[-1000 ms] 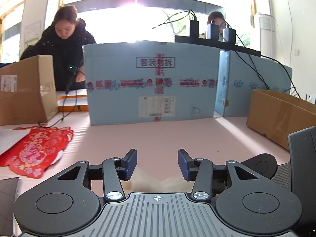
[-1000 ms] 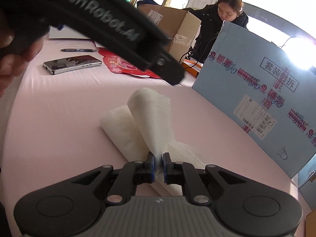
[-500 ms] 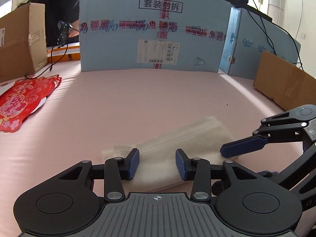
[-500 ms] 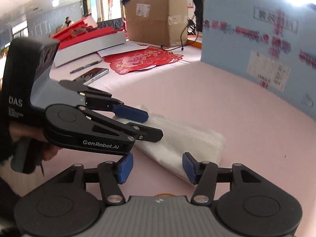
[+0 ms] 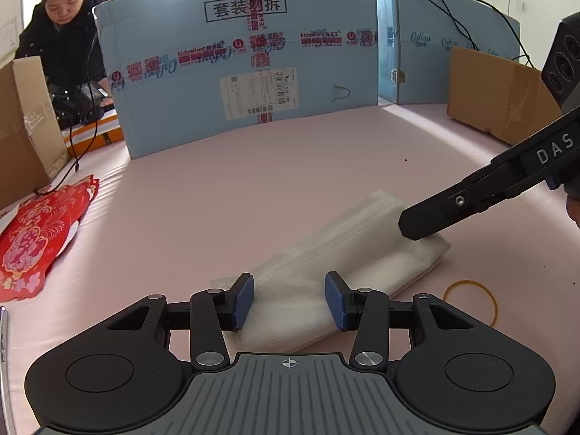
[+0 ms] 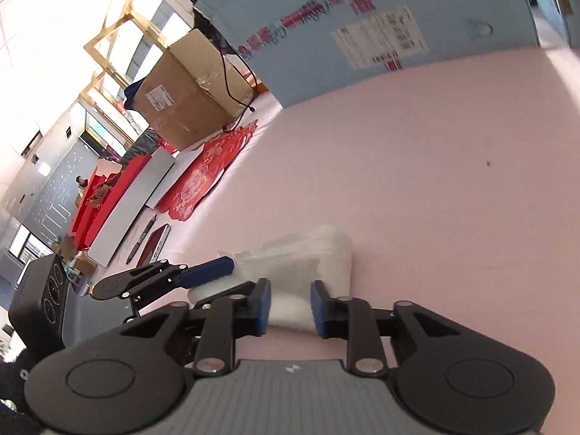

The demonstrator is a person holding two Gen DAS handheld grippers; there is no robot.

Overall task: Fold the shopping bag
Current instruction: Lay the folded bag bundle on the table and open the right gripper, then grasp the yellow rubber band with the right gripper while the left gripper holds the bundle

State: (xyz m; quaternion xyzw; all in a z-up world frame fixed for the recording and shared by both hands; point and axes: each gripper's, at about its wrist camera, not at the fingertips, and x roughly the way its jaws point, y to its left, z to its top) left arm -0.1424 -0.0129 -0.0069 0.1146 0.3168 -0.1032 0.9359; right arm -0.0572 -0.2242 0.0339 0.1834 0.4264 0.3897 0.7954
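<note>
The white shopping bag lies folded in a flat strip on the pink table. My left gripper straddles its near end. Its jaws are opening, and the blue pads stand apart from the fabric that runs between and under them. One black finger of my right gripper reaches in from the right onto the bag's far end. In the right wrist view my right gripper is rolled sideways. Its jaws are closing with the bag's end between them. A blue left pad lies against the bag there.
A blue carton walls off the back, with brown boxes at the right and left. A red paper cutting lies at the left and a yellow rubber band by the bag. A phone and a person are at the left.
The right gripper let go of the raised flap, which now lies flat, then rolled and moved to the bag's end. The left gripper tilted down and sank over the bag's near end.
</note>
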